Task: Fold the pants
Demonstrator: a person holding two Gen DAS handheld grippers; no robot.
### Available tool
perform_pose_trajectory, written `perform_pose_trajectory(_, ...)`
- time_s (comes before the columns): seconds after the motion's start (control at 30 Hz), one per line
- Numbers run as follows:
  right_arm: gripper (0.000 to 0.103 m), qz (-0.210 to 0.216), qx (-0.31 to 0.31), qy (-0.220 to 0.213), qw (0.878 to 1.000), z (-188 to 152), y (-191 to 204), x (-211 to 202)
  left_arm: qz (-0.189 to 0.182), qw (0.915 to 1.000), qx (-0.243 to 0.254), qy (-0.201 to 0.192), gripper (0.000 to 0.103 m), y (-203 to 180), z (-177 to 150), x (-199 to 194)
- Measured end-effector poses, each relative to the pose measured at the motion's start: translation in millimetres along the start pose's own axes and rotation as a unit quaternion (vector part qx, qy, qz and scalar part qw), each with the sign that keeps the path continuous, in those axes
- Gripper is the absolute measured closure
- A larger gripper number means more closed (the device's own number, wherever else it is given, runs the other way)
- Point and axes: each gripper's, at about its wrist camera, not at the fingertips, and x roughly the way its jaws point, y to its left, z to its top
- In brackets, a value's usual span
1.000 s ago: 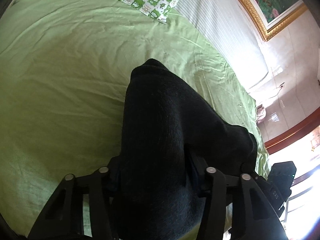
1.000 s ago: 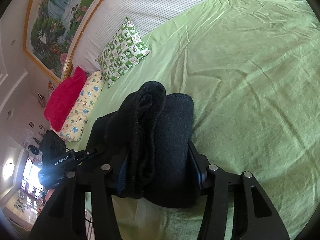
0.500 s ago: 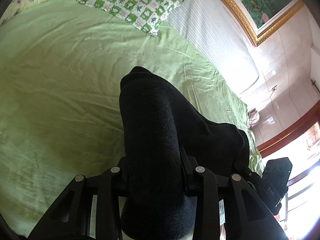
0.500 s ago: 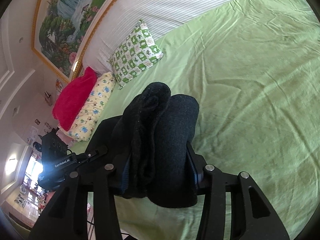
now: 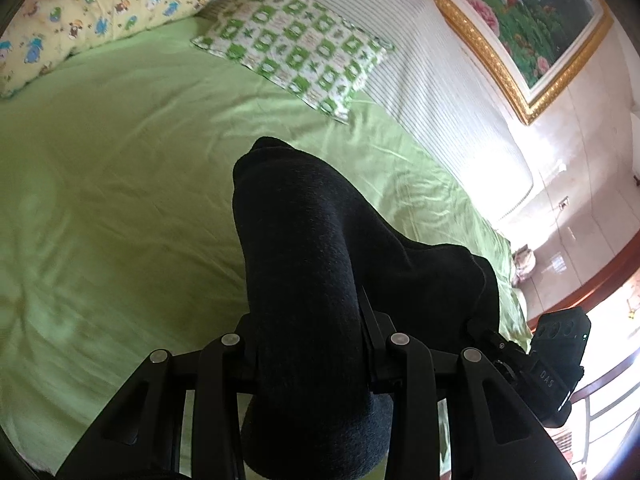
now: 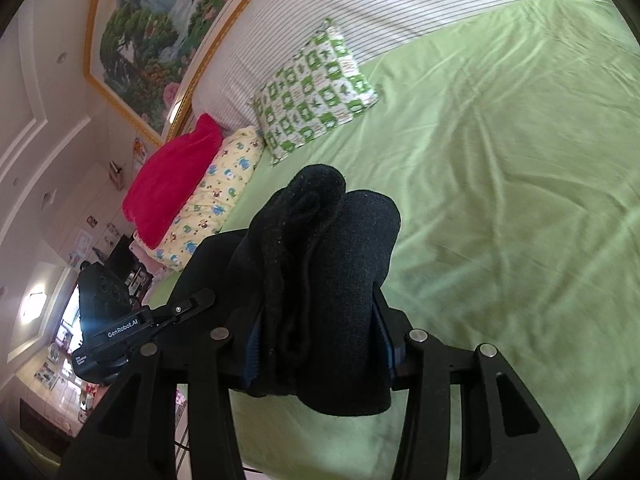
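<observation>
Pants (image 5: 304,264): dark bundle, clear of the green bed sheet (image 5: 120,200).
Left gripper (image 5: 310,344): jaws clamp the thick folded fabric.
Right gripper (image 6: 320,336): jaws clamp the layered folds.
Handling: likely soft, limp, fairly light; layers may slip.
Hold: grip all layers near the edge.

Daylight is flooding in from a window (image 5: 616,320) at the lower right of the left wrist view, blowing that corner out to white and washing glare over the wall (image 5: 568,168) and the striped headboard (image 5: 480,128). In the right wrist view a ceiling lamp (image 6: 34,300) is glowing at the far left. The green sheet (image 6: 500,200) is lying evenly lit, smearing into motion blur toward its near edge (image 5: 60,320). The black pants (image 5: 304,280) are reading as a dark mass with little detail. Fisheye bending is curving the picture frame (image 6: 96,60), and both views are darkening at their round borders
</observation>
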Motion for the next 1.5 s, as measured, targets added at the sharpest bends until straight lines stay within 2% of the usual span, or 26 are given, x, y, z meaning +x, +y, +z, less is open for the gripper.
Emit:
perform_pose_trajectory(0.27, 0.056, 0.007, -0.010, 0.017, 1.000, 28.1, 14.3, 48.4, 0.033, 0.9993, 0.008, -0.019, 0.068, 12.4, 35.5, 3.9)
perform_pose_trajectory(0.63, 0.056, 0.002, -0.029, 0.032, 0.999, 62.4, 19.9, 95.9, 0.053, 0.9982, 0.001, -0.029, 0.068, 25.1, 74.0, 26.9)
perform_pose_trajectory(1.0, 0.054, -0.007, -0.027, 0.055, 0.998, 83.3, 10.4, 135.1, 0.077, 0.9969, -0.007, -0.017, 0.068, 39.0, 90.7, 50.6)
perform_pose_trajectory(1.13, 0.042, -0.024, -0.019, 0.069, 0.997, 84.4, 3.0, 142.3, 0.094, 0.9955, -0.008, -0.009, 0.052, 45.1, 87.3, 55.2)
perform_pose_trajectory(1.3, 0.040, -0.045, -0.019, 0.072, 0.996, 83.1, -12.3, 144.5, 0.103, 0.9945, -0.018, -0.007, 0.039, 57.8, 79.5, 57.4)
perform_pose_trajectory(1.37, 0.039, -0.046, -0.010, 0.071, 0.996, 82.9, -22.4, 144.2, 0.107, 0.9939, -0.022, -0.013, 0.030, 63.9, 77.6, 56.2)
perform_pose_trajectory(1.5, 0.031, -0.034, 0.005, 0.066, 0.997, 82.8, -39.9, 145.5, 0.104, 0.9940, -0.030, -0.015, 0.025, 72.9, 77.3, 58.1)
